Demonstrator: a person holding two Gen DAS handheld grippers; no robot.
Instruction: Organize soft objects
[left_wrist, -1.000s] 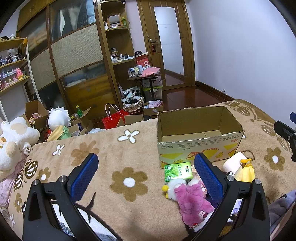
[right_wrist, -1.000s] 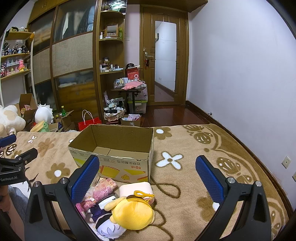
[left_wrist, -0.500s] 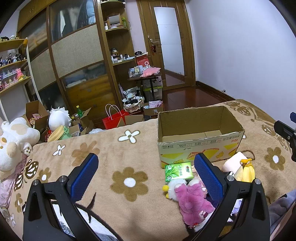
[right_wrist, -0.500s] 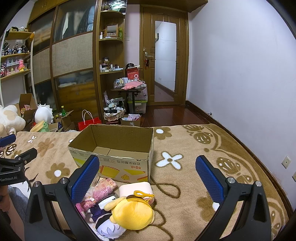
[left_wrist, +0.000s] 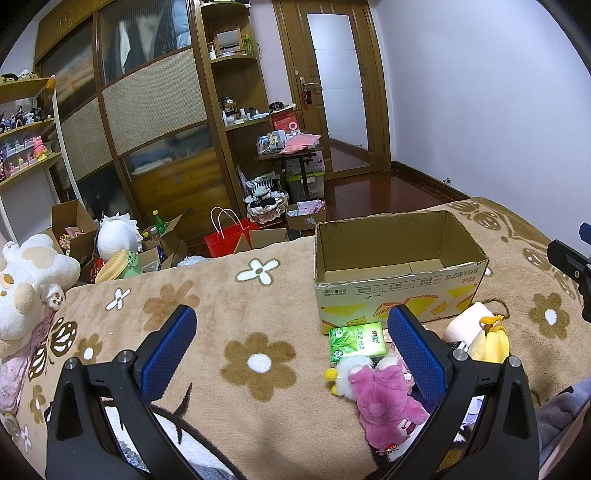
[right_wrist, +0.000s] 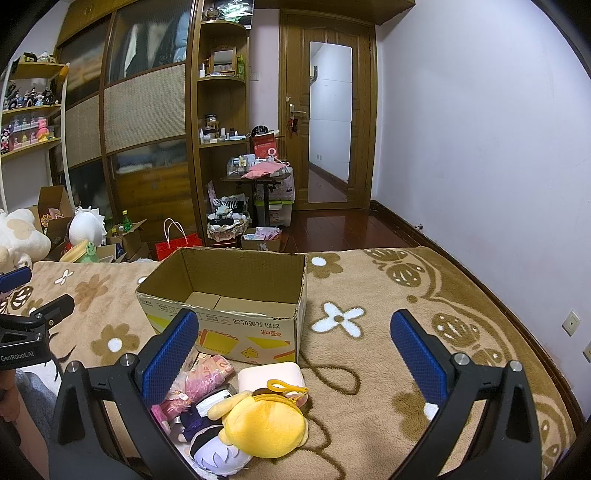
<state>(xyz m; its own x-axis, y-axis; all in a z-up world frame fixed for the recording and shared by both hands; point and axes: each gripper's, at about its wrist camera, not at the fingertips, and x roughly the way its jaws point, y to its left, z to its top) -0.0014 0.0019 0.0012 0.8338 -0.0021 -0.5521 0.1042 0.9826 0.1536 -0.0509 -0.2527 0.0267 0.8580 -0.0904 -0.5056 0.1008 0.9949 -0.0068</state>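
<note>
Seen from the left wrist, the left gripper (left_wrist: 291, 343) hangs with its jaws spread wide and nothing between them above the flowered blanket (left_wrist: 207, 306), while the empty cardboard box (left_wrist: 399, 273) stands open ahead of it and to the right. Just in front of the box lie a green tissue pack (left_wrist: 355, 341), a pink plush (left_wrist: 384, 395) with a small white plush (left_wrist: 347, 373) against it, and a yellow plush (left_wrist: 489, 341). To begin the sorting well, the likely move is to swing right and down over the pink plush, close on its body rather than a limb, and lift clear of the box's near wall before letting go inside. The gripper's own right finger covers part of the pile, so what lies beneath the pink plush cannot be told. From the right wrist, the right gripper (right_wrist: 293, 343) is likewise wide open and holding nothing, with the box ahead and to its left; in front of the box the yellow plush (right_wrist: 264, 424) lies on top of a doll with pale hair (right_wrist: 218, 454), beside a pink folded bundle (right_wrist: 205, 380) and a cream pad (right_wrist: 271, 373). The doll is partly buried, and the pile's left side hides behind the left finger.
</note>
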